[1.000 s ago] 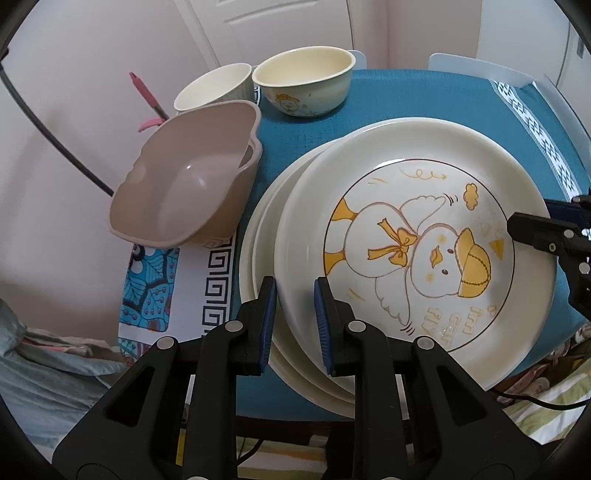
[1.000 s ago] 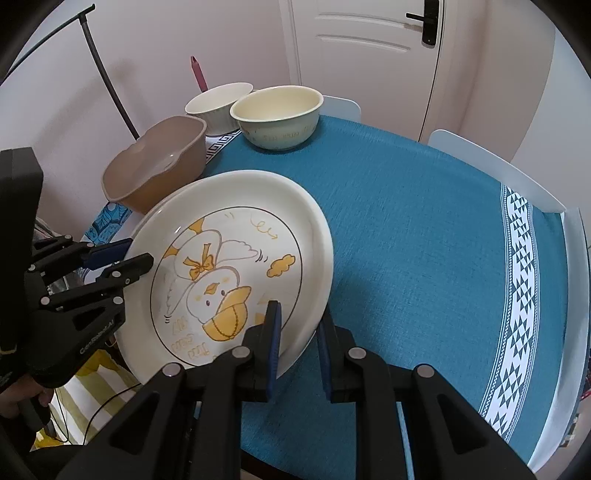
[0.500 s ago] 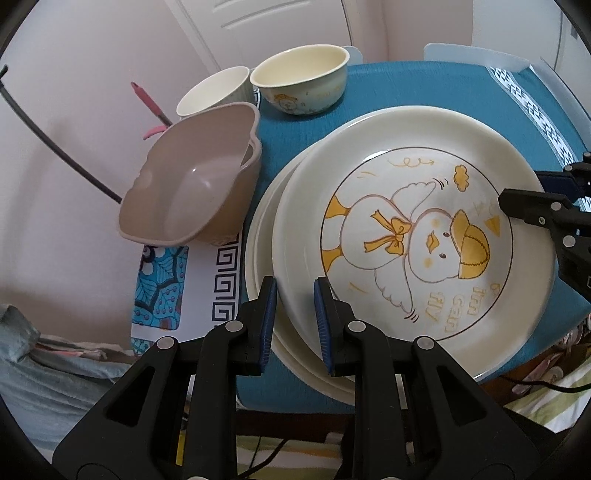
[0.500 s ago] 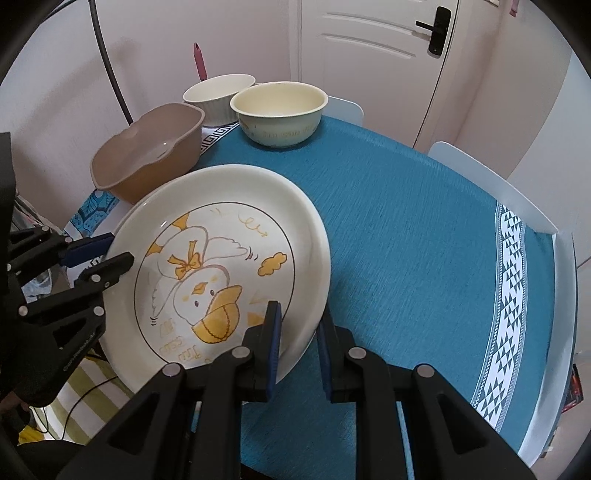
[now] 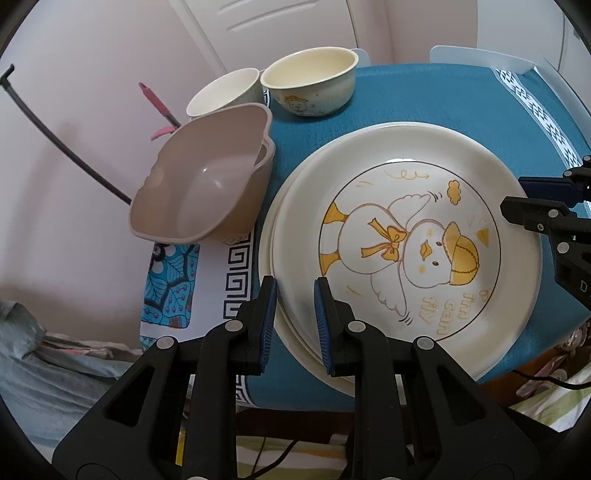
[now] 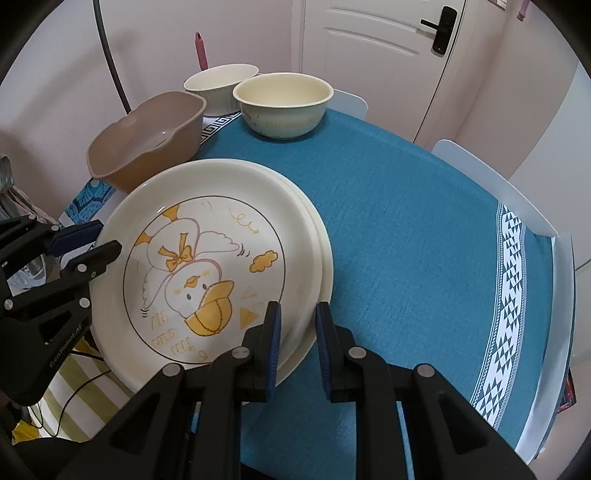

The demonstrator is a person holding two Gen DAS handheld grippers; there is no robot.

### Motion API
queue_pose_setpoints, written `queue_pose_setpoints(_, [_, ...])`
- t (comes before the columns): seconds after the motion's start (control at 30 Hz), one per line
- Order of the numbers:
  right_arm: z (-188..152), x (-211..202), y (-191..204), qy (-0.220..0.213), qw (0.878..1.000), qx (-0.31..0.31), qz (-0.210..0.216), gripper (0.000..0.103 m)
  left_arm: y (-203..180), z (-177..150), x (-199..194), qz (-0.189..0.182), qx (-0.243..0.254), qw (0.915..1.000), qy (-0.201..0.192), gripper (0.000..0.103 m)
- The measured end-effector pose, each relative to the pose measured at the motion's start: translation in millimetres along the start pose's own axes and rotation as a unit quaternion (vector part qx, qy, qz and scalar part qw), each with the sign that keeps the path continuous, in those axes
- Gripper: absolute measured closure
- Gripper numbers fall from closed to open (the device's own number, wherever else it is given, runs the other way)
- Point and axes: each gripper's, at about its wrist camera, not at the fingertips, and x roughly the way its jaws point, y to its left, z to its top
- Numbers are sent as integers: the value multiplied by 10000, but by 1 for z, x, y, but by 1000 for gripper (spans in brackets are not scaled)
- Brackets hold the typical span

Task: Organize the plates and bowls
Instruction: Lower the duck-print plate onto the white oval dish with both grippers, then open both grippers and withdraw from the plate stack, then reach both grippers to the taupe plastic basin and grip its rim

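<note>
Table: round table under a teal woven cloth with a white patterned border [image 6: 424,229]; everything below is placed relative to it.
Plates: stack of round cream ceramic plates [image 5: 291,236] [image 6: 325,258] at the table's near edge, overhanging it; the top plate, cream with a yellow duck drawing [image 5: 413,243] [image 6: 192,269], lies on the stack, nearly flat.
Brown bowl: taupe plastic bowl with a wavy rim [image 5: 207,188] [image 6: 147,144], at the table's left edge beside the plates, tilted.
Cream bowl: round pale-yellow ceramic bowl [image 5: 310,85] [image 6: 284,103], upright at the table's far side.
White bowl: ribbed white ceramic bowl [image 5: 225,92] [image 6: 221,85], just beside the cream bowl, behind the brown one.
Left gripper: black two-finger gripper with blue pads [image 5: 295,314] [image 6: 96,243], jaws close together, pinching the plate rim on the stack's left side, one pad over the rim, one outside it; it points steeply down.
Right gripper: matching black gripper [image 6: 298,339] [image 5: 517,199], jaws narrowed on the opposite rim of the duck plate; also angled steeply down.
Left view only: patterned blue mat [image 5: 170,284] under the brown bowl.
Right view only: white door with a black handle [image 6: 439,29] beyond the table.
</note>
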Motion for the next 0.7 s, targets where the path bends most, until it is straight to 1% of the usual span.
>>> queue_pose_setpoints(0.13, [2, -5, -5, -55, 9998, 169, 101, 86, 9, 4, -6, -198, -180, 9996, 19, 84])
queue_pose_setpoints(0.23, [9, -19, -12, -248, 9988, 350, 252, 86, 23, 13, -19, -323, -424, 9985, -131, 84])
queue_pose_setpoints(0.3, [18, -30, -17, -404, 9974, 467, 377, 86, 39, 21, -30, -407, -679, 9965, -276, 84])
queue_pose_setpoints(0.33, [22, -34, -18, -450, 9968, 504, 427, 86, 47, 25, -35, -437, -800, 9953, -334, 77])
queue_pose_setpoints(0.37, [27, -38, -20, -507, 9958, 561, 510, 85, 59, 31, -39, -467, -953, 9935, -406, 53])
queue_pose_setpoints(0.4, [34, -42, -23, -566, 9943, 649, 621, 80, 66, 35, -42, -469, -1062, 9922, -459, 33])
queue_pose_setpoints(0.43, [39, -44, -24, -620, 9929, 732, 702, 58, 75, 38, -45, -455, -1187, 9904, -544, 0])
queue_pose_setpoints(0.47, [44, -47, -26, -695, 9909, 829, 805, 22, 87, 42, -51, -476, -1324, 9873, -738, 0])
queue_pose_setpoints(0.5, [50, -50, -27, -801, 9881, 933, 928, 7, 94, 44, -53, -517, -1367, 9859, -812, 0])
queue_pose_setpoints(0.53, [54, -53, -27, -907, 9855, 1015, 1008, 1, 106, 49, -53, -574, -1373, 9853, -842, 0])
queue_pose_setpoints(0.6, [66, -58, -24, -1064, 9818, 1138, 1084, 1, 124, 57, -52, -537, -1339, 9859, -846, 0])
queue_pose_setpoints(0.63, [71, -58, -21, -1042, 9821, 1131, 1085, 1, 134, 59, -51, -519, -1329, 9860, -859, 0])
queue_pose_setpoints(0.7, [81, -58, -14, -989, 9841, 1062, 1029, 0, 159, 66, -45, -616, -1307, 9856, -873, 0])
